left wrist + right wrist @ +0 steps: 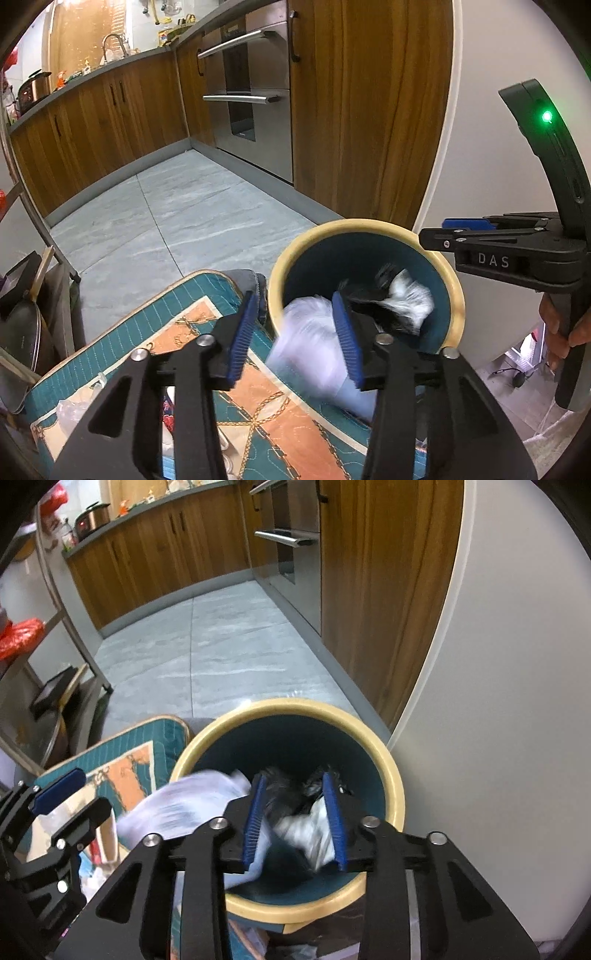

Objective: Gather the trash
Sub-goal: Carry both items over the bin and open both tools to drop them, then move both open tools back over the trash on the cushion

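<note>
The white paper [314,350] is blurred and hangs over the near-left rim of the trash bin [458,306], partly inside and partly outside it. In the left wrist view it lies between the two blue fingers [242,332] of the left gripper [295,336], closer to the right one, but the pads do not press on it; these fingers stand about half open and hold nothing. The black and white wrapper [314,827] lies inside the bin, also blurred. In the right wrist view it is between the fingers [334,819] of the right gripper [293,819], near the right pad, with a gap on the left side; these fingers are also partly open and grip nothing. The same wrapper [399,302] shows in the left wrist view deeper in the bin, to the right of the paper.

The bin has a cream rim and a dark teal inside. It stands just beside a teal and orange patterned cushion [207,373], on which some small plastic pieces [74,410] lie. Behind is a grey tiled floor [177,214], wooden cabinets [107,114] and a steel oven [255,92]. A white wall [498,701] is at the right
</note>
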`<state>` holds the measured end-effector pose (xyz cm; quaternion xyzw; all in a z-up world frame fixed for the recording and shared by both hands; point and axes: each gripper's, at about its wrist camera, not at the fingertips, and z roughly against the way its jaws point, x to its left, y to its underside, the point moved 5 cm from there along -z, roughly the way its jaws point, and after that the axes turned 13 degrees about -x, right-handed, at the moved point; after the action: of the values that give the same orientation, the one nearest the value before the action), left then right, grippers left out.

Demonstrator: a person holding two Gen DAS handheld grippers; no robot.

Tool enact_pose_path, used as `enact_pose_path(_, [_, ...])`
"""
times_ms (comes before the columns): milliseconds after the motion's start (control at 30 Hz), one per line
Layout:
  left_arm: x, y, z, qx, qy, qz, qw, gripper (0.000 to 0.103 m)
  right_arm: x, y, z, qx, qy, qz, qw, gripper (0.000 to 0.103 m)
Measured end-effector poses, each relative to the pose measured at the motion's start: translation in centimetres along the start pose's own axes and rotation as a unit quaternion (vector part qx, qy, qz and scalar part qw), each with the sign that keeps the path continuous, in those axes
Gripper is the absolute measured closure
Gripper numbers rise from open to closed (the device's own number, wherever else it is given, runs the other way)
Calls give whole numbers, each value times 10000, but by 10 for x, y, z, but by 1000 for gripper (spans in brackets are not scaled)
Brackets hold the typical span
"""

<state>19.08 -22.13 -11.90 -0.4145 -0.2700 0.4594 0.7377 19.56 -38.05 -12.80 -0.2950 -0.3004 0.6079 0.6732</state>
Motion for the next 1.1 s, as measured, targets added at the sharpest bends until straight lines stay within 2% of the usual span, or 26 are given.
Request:
enact_pose_path(67, [5,-1,4,-48,-71,52,10000,48,1,-3,2,-52,10,-35,10000,59])
enact_pose_path(100, [8,-2,6,-64,-104,72,9999,47,0,-3,3,-71,10,-54,10000,57])
enact_pose_path(167, [16,-3,11,-86,-175,123,9997,41,0,-6,5,-141,29,-103,9998,47])
enact_pose_path(300, [31,-4,26,-174,-317,231,9991,31,5,-11,11,-269,14,-132,9996,38])
enact_pose_path(533, [58,3,65,-285,-693,320,9967,10,31,-17,39,-717,-188,-24,9972,9])
enact_pose_path(600, [65,7,77,-308,-737,373,9961,8,38,-18,46,-819,-258,13,9963,8])
enact_pose_path(800, [90,20,119,-320,-1179,233,9922,6,71,-10,63,-844,-543,227,9947,6])
enact_pose_path(1100, [155,54,176,-211,-2013,593,9775,6,126,10,70,-539,-1029,24,9932,5])
